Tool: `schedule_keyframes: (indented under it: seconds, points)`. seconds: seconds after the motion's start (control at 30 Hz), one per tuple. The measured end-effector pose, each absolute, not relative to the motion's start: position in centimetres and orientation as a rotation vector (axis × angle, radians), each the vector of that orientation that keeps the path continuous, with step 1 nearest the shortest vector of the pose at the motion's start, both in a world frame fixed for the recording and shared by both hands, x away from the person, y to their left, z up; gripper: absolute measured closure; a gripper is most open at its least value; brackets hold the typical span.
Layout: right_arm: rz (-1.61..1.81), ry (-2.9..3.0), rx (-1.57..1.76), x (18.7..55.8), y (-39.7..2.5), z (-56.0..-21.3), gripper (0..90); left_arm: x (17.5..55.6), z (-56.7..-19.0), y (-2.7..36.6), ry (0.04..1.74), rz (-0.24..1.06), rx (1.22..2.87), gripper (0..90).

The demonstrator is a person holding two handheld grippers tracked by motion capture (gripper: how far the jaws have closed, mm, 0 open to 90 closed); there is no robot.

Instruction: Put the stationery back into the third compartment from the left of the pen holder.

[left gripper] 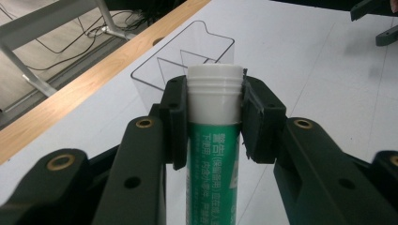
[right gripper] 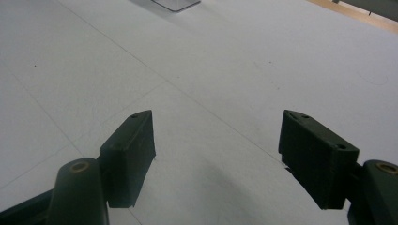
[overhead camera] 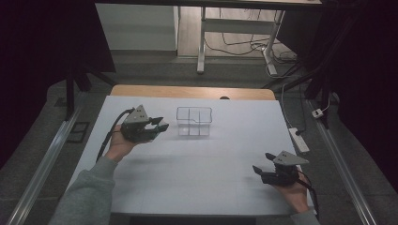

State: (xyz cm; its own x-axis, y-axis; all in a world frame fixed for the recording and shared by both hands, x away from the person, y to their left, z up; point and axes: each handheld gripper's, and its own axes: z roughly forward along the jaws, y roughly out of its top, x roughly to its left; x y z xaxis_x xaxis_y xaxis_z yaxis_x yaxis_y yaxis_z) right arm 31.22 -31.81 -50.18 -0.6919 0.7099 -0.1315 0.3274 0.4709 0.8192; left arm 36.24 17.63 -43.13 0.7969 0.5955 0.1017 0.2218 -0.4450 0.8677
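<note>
Left gripper (left gripper: pixel 213 117) pinches a green cylindrical tube (left gripper: pixel 213 154) with ribbed white cap; right gripper (right gripper: pixel 216 159) jaws spread wide.

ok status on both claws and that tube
Left claw shut on green tube, beside clear organizer. Right claw open, idle. Path unobstructed.
</note>
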Motion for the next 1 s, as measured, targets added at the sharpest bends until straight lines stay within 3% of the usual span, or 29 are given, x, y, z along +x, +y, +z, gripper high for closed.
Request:
schedule_keyframes:
  seconds: [1.0]
  points:
    - [1.114, 2.262, 0.859, 31.2, -31.8, -50.1, 27.6, 38.9, -42.6, 13.9, 0.602, 0.462, 1.972, 64.4]
